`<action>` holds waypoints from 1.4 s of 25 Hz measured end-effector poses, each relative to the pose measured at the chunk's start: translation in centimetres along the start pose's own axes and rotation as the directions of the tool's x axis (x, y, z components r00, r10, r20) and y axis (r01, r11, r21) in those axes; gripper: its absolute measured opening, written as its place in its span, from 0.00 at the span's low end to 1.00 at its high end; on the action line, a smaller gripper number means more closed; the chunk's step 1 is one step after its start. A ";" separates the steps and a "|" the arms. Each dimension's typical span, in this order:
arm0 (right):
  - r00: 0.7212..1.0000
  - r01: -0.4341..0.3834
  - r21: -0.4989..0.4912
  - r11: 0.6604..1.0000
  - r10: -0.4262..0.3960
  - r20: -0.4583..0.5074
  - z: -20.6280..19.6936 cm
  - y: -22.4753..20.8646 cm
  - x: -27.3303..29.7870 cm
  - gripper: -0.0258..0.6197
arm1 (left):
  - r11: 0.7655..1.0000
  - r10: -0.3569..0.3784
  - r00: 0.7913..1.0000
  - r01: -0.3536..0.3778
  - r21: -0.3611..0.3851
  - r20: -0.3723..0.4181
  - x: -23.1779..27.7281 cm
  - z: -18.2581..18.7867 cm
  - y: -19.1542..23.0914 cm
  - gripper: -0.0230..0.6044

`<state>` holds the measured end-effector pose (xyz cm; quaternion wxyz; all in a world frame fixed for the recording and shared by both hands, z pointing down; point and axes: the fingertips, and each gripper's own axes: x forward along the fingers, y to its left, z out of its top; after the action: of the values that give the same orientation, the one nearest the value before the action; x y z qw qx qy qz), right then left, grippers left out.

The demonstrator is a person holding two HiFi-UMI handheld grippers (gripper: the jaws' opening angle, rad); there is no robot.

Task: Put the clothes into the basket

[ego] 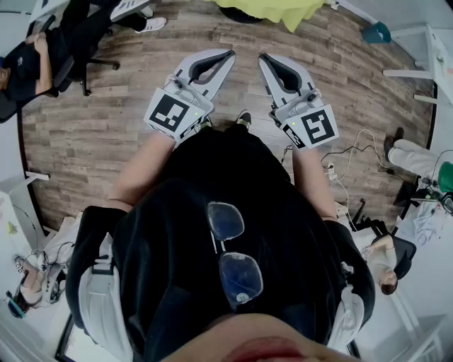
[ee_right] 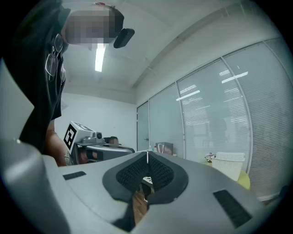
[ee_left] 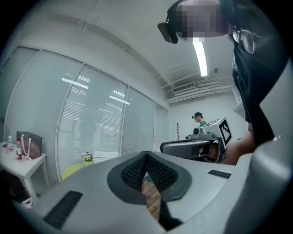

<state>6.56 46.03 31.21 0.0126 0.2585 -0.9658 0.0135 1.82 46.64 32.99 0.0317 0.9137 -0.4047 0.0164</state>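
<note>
I hold both grippers side by side in front of my body, above a wooden floor. My left gripper is shut with nothing in it; in the left gripper view its dark pads meet. Beside it, my right gripper is also shut and empty, its pads touching in the right gripper view. A white basket stands on a yellow-green table by the glass wall. That table's edge shows at the top of the head view. No clothes are in view.
A person sits in an office chair at the far left. Another person sits at the right near cables on the floor. White desks stand at the right. A small white table holds bottles and a bag.
</note>
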 end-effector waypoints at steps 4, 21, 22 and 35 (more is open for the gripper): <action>1.000 0.004 -0.007 1.000 -0.004 0.000 0.3 0.3 -0.2 0.09 | 1.000 -0.002 1.000 0.002 0.005 0.010 0.0 0.6 -0.2 0.04; 0.999 -0.009 0.015 1.000 0.009 0.048 1.1 -4.4 -3.2 0.09 | 1.000 0.031 0.999 -0.031 -0.001 0.013 4.2 1.5 -2.0 0.04; 0.999 -0.015 0.017 1.000 0.014 0.048 1.1 -4.7 -3.2 0.09 | 0.999 0.032 0.999 -0.032 -0.007 0.012 4.6 1.5 -2.1 0.04; 0.995 -0.089 0.041 0.995 0.087 0.048 0.2 -10.0 -4.3 0.09 | 0.994 0.111 0.994 -0.112 -0.009 -0.018 9.4 0.8 -2.9 0.04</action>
<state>15.31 39.52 31.06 -0.0160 0.2163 -0.9758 0.0289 10.25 41.55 32.58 0.0387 0.8894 -0.4549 0.0240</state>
